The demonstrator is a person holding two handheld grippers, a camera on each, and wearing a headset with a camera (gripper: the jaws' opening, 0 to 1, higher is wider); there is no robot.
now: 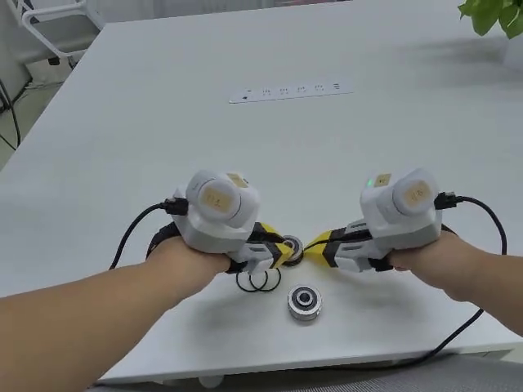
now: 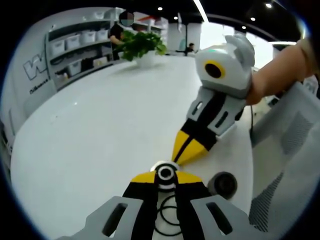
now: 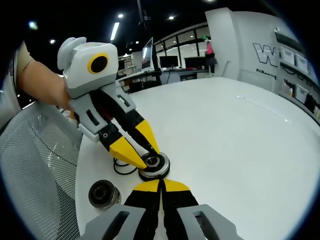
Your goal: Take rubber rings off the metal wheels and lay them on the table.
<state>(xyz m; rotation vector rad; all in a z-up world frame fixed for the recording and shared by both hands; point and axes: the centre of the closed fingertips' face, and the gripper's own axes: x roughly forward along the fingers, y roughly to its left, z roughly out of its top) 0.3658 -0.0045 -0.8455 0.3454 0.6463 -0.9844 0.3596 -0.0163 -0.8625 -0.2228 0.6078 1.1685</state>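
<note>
- The left gripper (image 2: 165,178) has its yellow-tipped jaws drawn in narrow on a metal wheel (image 2: 165,172), which sits clamped between the tips.
- In the right gripper view, the same wheel (image 3: 154,165) lies flat, just above the table (image 3: 240,140), with the left gripper's tips on its near rim.
- The right gripper (image 3: 161,187) has its jaws pressed together with barely a slit between them. Their point meets the rim of the held wheel from the opposite side.
- Whether the right jaws pinch a rubber ring on that wheel is too small to tell.
- In the head view, the two grippers meet nose to nose over the table's near edge, with the left gripper (image 1: 280,252) and right gripper (image 1: 315,242) either side of the wheel (image 1: 292,247).
- Two thin black rubber rings (image 1: 259,280) lie flat on the table, overlapping, just below the left gripper's tips.
- A second metal wheel (image 1: 305,301) rests on the table just beside the rings, towards the person and apart from both grippers. It is also in the left gripper view (image 2: 223,184) and the right gripper view (image 3: 103,193).
- A hand grips each gripper body, and a black cable trails from each.
- Farther out, a socket strip (image 1: 290,90) is set into the tabletop, and a leafy plant (image 1: 490,16) stands at the far right corner.
</note>
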